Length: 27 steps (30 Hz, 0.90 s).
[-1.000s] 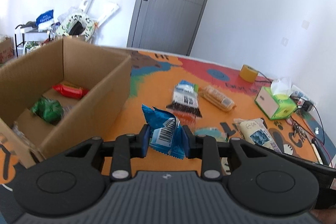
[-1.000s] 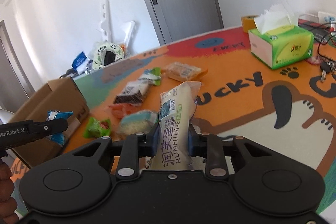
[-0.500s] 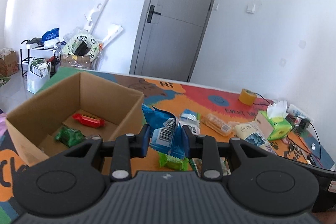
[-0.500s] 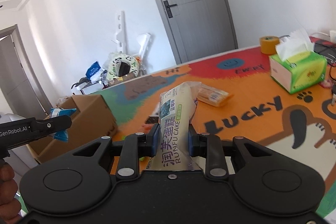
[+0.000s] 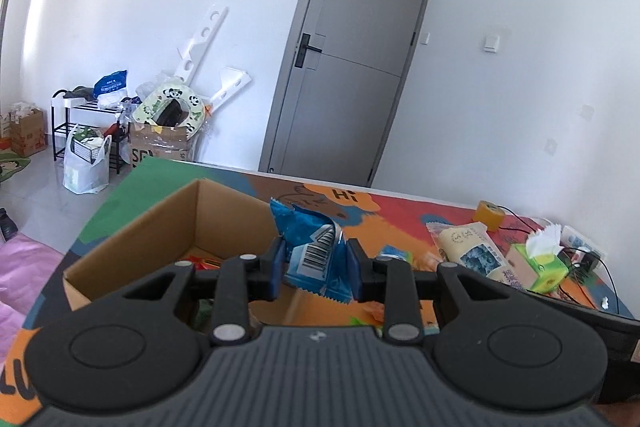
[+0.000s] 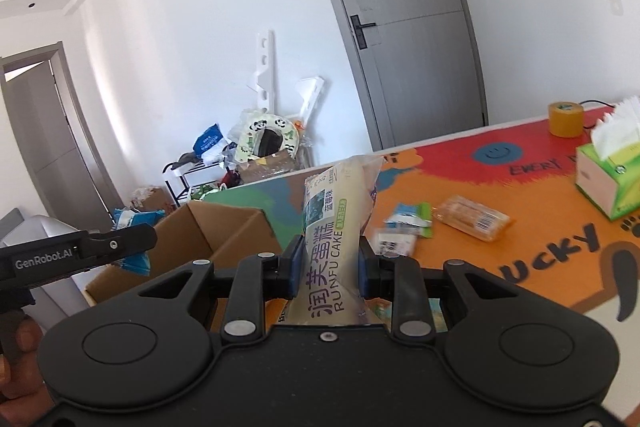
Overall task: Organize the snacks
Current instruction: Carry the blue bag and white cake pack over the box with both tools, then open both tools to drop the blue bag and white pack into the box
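Partway through: left tool [image 5: 316, 263] clamped on crinkled blue foil snack packet [image 5: 310, 241] above open brown cardboard box [image 5: 168, 227], right tool [image 6: 328, 267] gripping pale cake bag [image 6: 334, 227]; loose snacks at 2 o'clock on table [image 6: 532, 199].

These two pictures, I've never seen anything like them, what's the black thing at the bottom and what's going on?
Each black shape is a handheld two-finger gripper, filmed by its own camera looking along the fingers. A person holds one in each hand. The left gripper pinches a blue packet above a cardboard box. The right gripper pinches a pale cake bag. On the colourful table lie more snacks, a tissue box and a tape roll. The left gripper also shows at the right view's edge.
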### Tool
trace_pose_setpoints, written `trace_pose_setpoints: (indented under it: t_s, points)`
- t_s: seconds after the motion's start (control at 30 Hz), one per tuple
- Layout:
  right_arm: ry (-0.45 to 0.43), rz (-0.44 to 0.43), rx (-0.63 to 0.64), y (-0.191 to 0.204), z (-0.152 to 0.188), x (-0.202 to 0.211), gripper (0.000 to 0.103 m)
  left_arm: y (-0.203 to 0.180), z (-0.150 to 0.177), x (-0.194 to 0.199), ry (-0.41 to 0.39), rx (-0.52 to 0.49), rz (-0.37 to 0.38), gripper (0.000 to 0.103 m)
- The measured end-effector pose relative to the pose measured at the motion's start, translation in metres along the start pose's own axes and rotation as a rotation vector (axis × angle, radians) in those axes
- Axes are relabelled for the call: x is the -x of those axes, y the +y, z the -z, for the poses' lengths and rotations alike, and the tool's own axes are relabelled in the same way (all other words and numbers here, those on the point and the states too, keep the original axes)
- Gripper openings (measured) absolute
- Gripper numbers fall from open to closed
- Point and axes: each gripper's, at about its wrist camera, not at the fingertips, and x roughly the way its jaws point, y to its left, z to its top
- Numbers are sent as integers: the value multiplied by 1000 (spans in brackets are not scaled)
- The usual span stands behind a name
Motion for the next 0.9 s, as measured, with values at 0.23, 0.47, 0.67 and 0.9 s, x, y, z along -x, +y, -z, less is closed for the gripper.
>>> trace_pose_setpoints:
  t_s: [0.23,0.47,0.67,0.9]
  points:
    - [17,-10,22,21,-5,-17,27,27,-9,-11,-5,36,-18,31]
    - [34,-29,44,43,-12,-35,27,57,-13,-26,12,85,-31,31]
    - [41,-39,56,64,-12,-50,27,83,-10,-37,45,121,-36,31]
    - [53,-61,84,90,-12,-66,27,99,-8,-32,71,153,-48,34]
